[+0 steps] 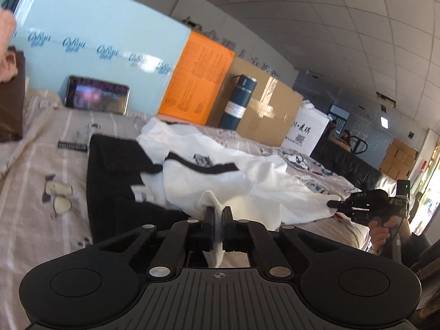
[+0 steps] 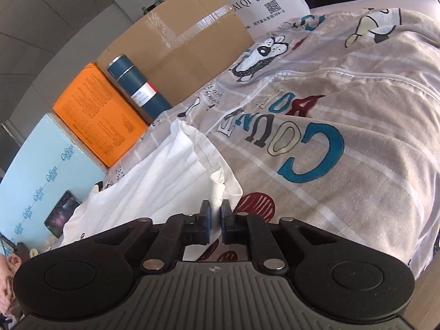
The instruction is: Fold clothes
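Both grippers pinch the white T-shirt over the bed.

Left gripper (image 1: 219, 214) has its fingers clenched on a bunched fold of the white T-shirt (image 1: 220, 176), which spreads ahead of them across the cartoon-print bedsheet (image 1: 33, 165), partly over a black garment (image 1: 115, 170) to their left. Right gripper (image 2: 215, 211) grasps the shirt's edge; beyond stand an orange box (image 2: 99, 110), blue flask (image 2: 137, 85) and cardboard box (image 2: 178, 44).

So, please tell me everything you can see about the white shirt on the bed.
The white shirt is thin, soft cloth with black trim and a small dark print. It lies crumpled on the patterned bedcover, partly over a black garment. The left tool and right tool each pinch an edge, lifting it slightly.
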Tool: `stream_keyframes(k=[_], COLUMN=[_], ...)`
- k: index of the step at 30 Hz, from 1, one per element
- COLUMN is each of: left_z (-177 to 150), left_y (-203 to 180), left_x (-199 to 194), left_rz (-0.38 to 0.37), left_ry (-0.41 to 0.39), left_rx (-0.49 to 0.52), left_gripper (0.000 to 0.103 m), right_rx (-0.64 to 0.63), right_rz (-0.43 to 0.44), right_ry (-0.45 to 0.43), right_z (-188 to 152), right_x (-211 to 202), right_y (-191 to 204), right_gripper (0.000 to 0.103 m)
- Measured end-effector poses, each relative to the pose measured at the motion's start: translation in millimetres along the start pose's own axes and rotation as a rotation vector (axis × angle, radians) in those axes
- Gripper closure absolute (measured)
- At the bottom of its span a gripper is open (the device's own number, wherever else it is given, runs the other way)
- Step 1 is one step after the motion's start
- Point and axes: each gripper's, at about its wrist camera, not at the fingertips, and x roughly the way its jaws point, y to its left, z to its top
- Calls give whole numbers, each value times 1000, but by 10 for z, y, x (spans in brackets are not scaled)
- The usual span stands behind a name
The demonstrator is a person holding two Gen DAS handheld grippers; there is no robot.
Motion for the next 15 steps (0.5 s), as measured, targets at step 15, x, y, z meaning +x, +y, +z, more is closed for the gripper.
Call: stream_keyframes(k=[15], left_z=[-142], left_y=[-156], left_x=[-169], left_rz=[-62], left_ry=[205], left_rx=[215], left_gripper=[81], right_rx=[-120], right_rz=[-194], right_ry=[-80], right_z=[113], right_x=[-292], right_y=[-202], right_gripper=[90])
